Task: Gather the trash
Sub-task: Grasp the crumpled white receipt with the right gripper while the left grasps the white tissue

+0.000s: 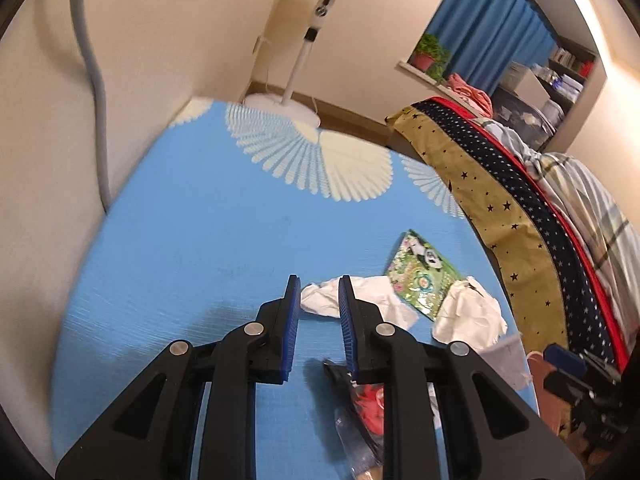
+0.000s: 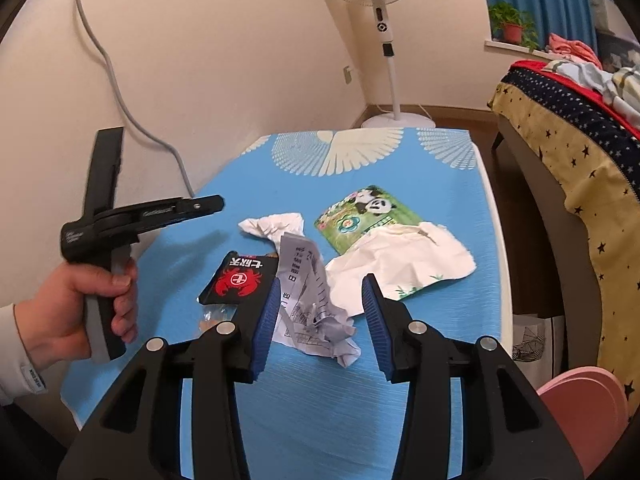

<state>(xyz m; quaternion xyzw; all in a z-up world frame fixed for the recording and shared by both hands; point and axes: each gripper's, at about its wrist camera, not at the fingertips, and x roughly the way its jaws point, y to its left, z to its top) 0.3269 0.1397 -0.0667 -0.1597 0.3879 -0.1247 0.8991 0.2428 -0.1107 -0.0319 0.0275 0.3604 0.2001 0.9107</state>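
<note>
On the blue mat (image 2: 320, 412) nearest the right wrist camera: right gripper (image 2: 320, 324), jaws roughly half spread, nothing clamped. Crumpled printed receipt (image 2: 310, 308) lies on the mat between the blue pads (image 2: 266, 328), apparently untouched by either. Pink bin rim (image 2: 588, 412) at lower right, off the mat's edge.

Just left of the receipt: black wrapper with red crab print (image 2: 240, 280), flat, a clear crinkled bit at its near end. Left hand (image 2: 80, 308) grips the handle of the left gripper (image 1: 318, 320), held above the mat's left side. From its own camera, jaws are parted only narrowly and empty; a crumpled white tissue (image 1: 340, 300) lies beyond the tips, contact not discernible.

Mid mat: a large creased white paper (image 2: 400, 260), partly overlapping a green panda-print packet (image 2: 368, 216). All trash items sit clustered together, touching or nearly so.

Far end of mat: white fan-shaped pattern. Beyond: pedestal fan (image 2: 380, 20) on the floor by the wall, grey cable (image 2: 120, 92) down the wall, bed with star-print cover (image 2: 580, 152) at right, potted plant (image 2: 512, 24) on a sill.
</note>
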